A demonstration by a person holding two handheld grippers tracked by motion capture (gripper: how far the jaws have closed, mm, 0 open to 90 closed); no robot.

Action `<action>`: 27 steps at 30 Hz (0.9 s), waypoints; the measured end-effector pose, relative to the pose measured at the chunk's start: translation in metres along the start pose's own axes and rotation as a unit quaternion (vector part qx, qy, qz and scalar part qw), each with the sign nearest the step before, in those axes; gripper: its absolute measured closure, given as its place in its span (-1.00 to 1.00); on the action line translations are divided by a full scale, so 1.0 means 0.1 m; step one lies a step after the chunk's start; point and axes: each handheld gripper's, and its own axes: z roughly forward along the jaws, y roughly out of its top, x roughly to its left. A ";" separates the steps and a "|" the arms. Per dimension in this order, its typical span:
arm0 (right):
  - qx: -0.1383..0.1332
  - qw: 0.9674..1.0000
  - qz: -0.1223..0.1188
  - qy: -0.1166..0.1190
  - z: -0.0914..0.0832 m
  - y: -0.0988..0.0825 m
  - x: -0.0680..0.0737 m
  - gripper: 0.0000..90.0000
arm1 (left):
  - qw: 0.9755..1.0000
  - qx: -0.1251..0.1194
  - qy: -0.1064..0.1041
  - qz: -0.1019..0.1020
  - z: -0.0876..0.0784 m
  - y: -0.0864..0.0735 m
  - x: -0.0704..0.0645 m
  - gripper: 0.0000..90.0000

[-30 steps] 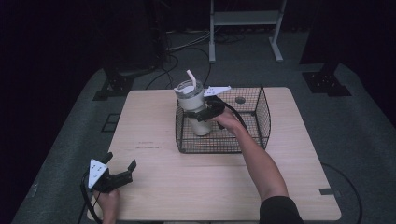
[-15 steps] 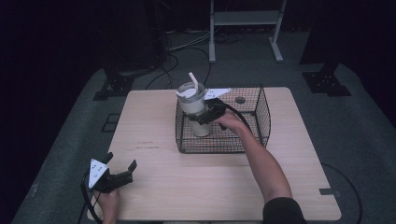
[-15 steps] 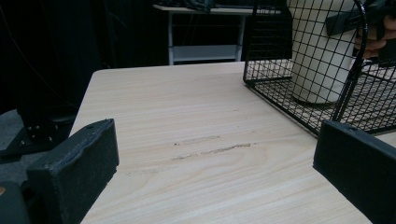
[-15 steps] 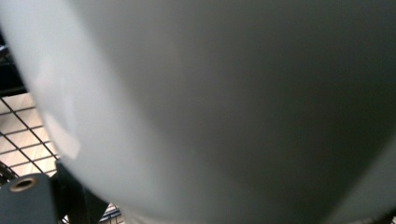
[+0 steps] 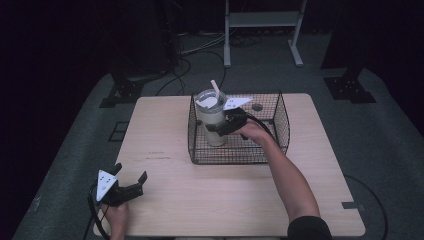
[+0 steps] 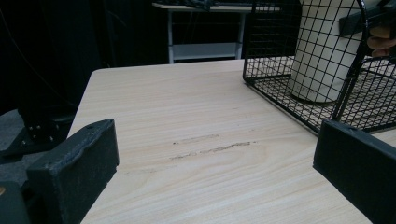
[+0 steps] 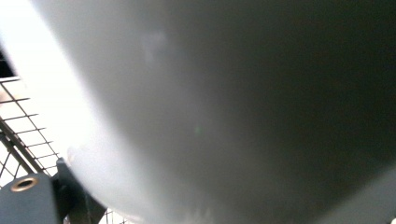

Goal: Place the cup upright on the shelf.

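A white tumbler (image 5: 212,122) with a straw (image 5: 215,87) stands upright inside the left part of a black wire basket (image 5: 235,155). My right gripper (image 5: 220,127) reaches over the basket's front wall and is shut on the tumbler's side. In the right gripper view the tumbler's white wall (image 7: 210,93) is pressed close to the camera. My left gripper (image 5: 131,173) rests open near the table's front left corner, far from the basket. The left gripper view looks between its wide-apart jaws across bare wood to the basket (image 6: 271,42) and tumbler (image 6: 322,56).
The basket sits at the back middle of the light wooden table (image 5: 210,200). A small dark round spot (image 5: 257,106) lies at the basket's far side. Beyond the table are a white metal frame (image 5: 262,20), floor cables (image 5: 195,50) and black stand feet (image 5: 350,85).
The tumbler, held by my right gripper, has shifted slightly right and down within the basket. My left gripper has stayed where it was.
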 end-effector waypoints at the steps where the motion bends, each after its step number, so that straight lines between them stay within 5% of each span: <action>1: 0.000 1.000 0.001 -0.001 -0.01 0.00 0.00 -0.82 | 1.000 0.000 0.000 0.000 0.00 0.00 0.00 -1.00; 27: 0.007 1.000 0.001 -0.005 -0.12 -0.03 -0.02 -0.83 | 1.000 -0.003 0.002 -0.002 -0.01 0.00 0.01 -1.00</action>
